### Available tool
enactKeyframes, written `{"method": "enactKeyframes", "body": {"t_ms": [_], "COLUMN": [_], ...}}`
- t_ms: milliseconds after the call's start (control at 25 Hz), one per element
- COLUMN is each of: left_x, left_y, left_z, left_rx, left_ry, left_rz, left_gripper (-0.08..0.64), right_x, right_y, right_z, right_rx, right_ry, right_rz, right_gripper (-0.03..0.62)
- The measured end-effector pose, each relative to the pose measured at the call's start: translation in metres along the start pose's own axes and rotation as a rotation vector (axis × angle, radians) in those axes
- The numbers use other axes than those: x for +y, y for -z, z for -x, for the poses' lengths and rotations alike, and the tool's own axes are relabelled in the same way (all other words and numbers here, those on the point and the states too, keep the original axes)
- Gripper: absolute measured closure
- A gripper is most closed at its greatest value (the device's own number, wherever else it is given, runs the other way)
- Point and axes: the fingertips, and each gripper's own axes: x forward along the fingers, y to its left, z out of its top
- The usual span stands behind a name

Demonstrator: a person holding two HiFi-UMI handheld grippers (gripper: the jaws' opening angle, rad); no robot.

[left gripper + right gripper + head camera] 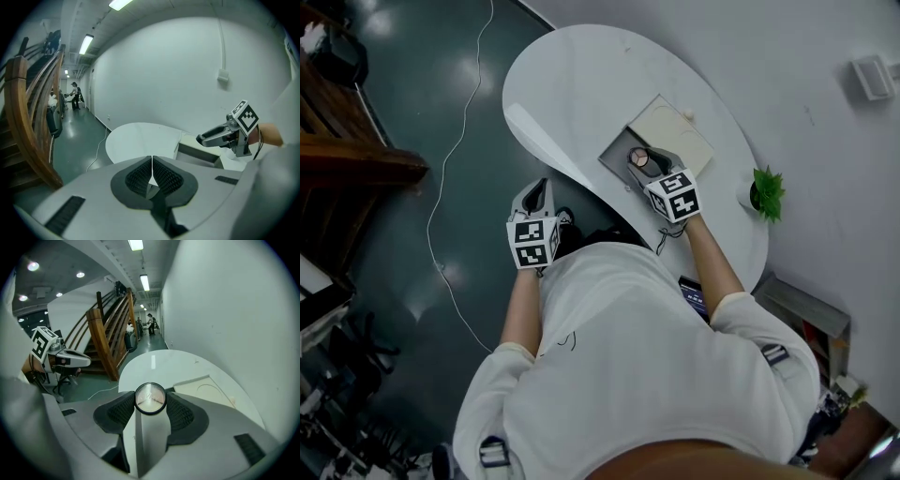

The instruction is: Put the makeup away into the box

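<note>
My right gripper (pixel 150 402) clamps its ribbed black pads (pixel 123 411) on a round, black-rimmed compact (pixel 150 397) with a glossy lid, over the open grey box (pixel 617 150); my left gripper (pixel 151 176), jaws pressed together and empty, hangs beside the glossy white oval table (pixel 581 84), over dark green floor (pixel 412 94); a wooden staircase (pixel 105 329) stands beyond.

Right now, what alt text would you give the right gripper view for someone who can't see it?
The right gripper clamps a round, black-rimmed compact between its jaws, with a white oval table and an open cream box just beyond. The left gripper hovers at far left, in front of a wooden staircase and a long corridor.
</note>
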Motion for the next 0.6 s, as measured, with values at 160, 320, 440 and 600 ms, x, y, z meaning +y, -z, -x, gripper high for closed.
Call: {"method": "enactKeyframes", "body": {"t_ms": [160,320,440,600], "left_x": [0.008,0.011,0.006,0.009], "left_y": [0.017,0.033,0.050,0.061], "left_z": [0.000,0.003,0.001,-0.005], "left_rx": [0.026,0.048,0.066,0.074], "left_ry": [-0.015,-0.020,-0.035,-0.055], "left_rz": [0.018,0.036,0.068,0.087], "left_gripper": [0.537,0.537,0.537,0.537], "right_x": [-0.004,-0.005,-0.011,-0.019], "right_y": [0.016,0.035,0.058,0.068], "right_z": [-0.027,-0.051,-0.068,-0.088], "right_rx": [0.128,0.255,0.320,0.350], "right_ry": [-0.039,-0.060,-0.079,-0.085], "right_rz": [0.022,0.038,0.022,-0.015], "right_gripper": [0.380,0.380,0.380,0.380]}}
